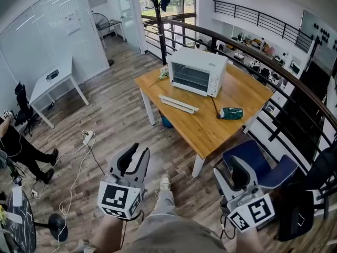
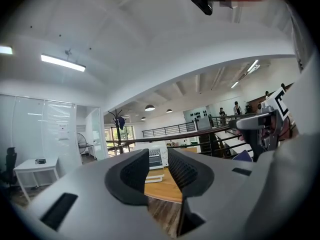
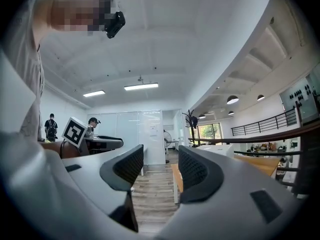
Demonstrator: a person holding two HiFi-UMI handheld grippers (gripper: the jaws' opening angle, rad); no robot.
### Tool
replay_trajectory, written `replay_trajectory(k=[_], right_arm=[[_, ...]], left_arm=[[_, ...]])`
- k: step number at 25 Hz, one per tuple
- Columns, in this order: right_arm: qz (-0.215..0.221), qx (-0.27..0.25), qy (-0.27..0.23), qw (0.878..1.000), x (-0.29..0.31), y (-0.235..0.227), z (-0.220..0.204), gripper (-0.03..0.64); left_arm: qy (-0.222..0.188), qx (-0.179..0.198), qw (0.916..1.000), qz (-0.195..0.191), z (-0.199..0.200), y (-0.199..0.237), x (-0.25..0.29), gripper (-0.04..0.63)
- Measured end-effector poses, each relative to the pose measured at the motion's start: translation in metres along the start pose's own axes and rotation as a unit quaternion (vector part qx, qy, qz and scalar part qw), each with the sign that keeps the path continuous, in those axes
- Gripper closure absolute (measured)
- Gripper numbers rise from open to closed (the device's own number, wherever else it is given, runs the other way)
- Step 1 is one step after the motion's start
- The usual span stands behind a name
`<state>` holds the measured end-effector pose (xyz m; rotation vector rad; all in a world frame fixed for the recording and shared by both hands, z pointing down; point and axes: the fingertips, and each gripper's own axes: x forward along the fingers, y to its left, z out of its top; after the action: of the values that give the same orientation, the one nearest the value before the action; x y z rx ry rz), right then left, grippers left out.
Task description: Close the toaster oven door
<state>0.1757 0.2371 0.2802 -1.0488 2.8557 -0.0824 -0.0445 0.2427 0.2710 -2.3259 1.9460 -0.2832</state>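
The toaster oven (image 1: 197, 71) stood on the table (image 1: 247, 96) at upper centre, far ahead of both grippers. The left gripper (image 1: 135, 156) and right gripper (image 1: 235, 172) had jaws apart and empty; the left pointed straight at it.

1. I see the toaster oven (image 1: 199, 62), a white box with a flat top, standing upright on the far part of the wooden table (image 1: 210, 130).
2. Its front faces toward me and a little to the left. The control panel (image 1: 215, 81) runs down the right side of that face.
3. The door (image 1: 189, 78) is a dark glass window in a white frame, and wire racks (image 1: 187, 80) show through it.
4. The door looks upright, flat against the front (it is far off, so I can't tell whether it is fully shut).
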Motion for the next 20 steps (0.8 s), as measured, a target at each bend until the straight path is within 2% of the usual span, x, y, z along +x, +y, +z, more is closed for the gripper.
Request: replay_trajectory(k=[10,20], right_arm=[[-0.038,-0.011,0.033,0.999,0.063,-0.047,-0.031,0.397],[-0.074,0.002,0.076,0.994,0.165,-0.107,-0.054,0.397]], left_arm=[[0.004,-0.021,0.9997,-0.013,-0.027,0.042,0.067,0.463],[0.040,-0.023,0.9979,-0.045,-0.047,0.105,0.179,0.472]])
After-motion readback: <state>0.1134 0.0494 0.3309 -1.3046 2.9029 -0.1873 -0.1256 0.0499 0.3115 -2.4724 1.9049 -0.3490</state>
